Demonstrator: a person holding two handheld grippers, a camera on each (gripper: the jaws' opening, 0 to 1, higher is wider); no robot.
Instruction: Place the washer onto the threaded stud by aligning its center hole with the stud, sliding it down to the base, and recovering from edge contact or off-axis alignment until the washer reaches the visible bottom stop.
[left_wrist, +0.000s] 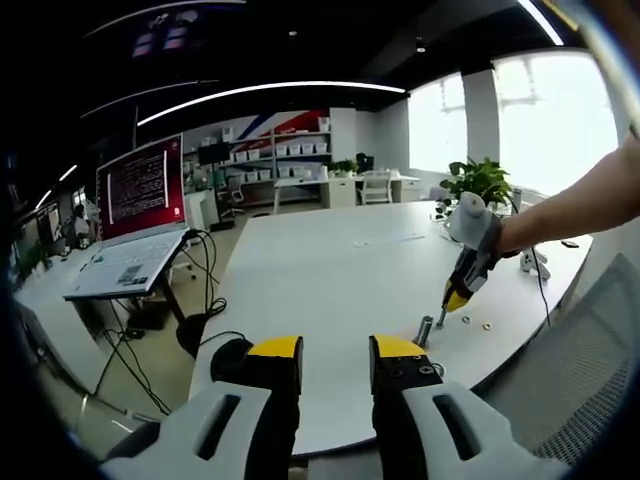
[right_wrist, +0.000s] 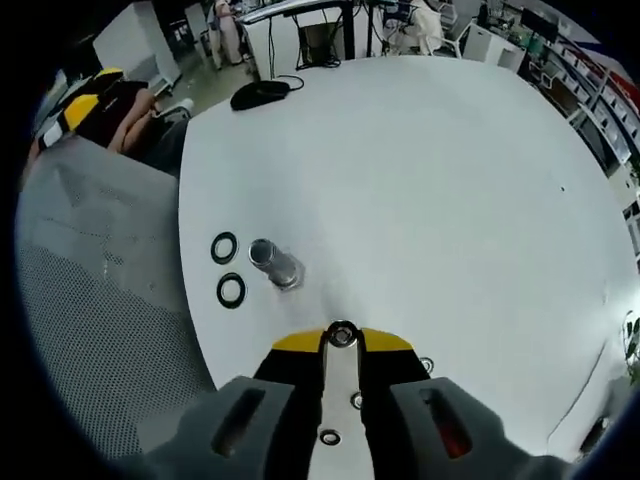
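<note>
Currently pinched small steel ring washer (right_wrist: 342, 335) edgewise in right gripper (right_wrist: 342, 340), 5 o'clock of upright threaded metal stud (right_wrist: 274, 264). Thin, rigid, slippery; gripped at rim. Left gripper (left_wrist: 336, 362) gaped, empty.

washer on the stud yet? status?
Not yet. Done: the right gripper has a washer pinched at its tips. In hand: it hangs just short of the stud, which looks bare. Left: align, slide down to the base. Two more washers lie beside the stud. Left gripper is open, idle.
</note>
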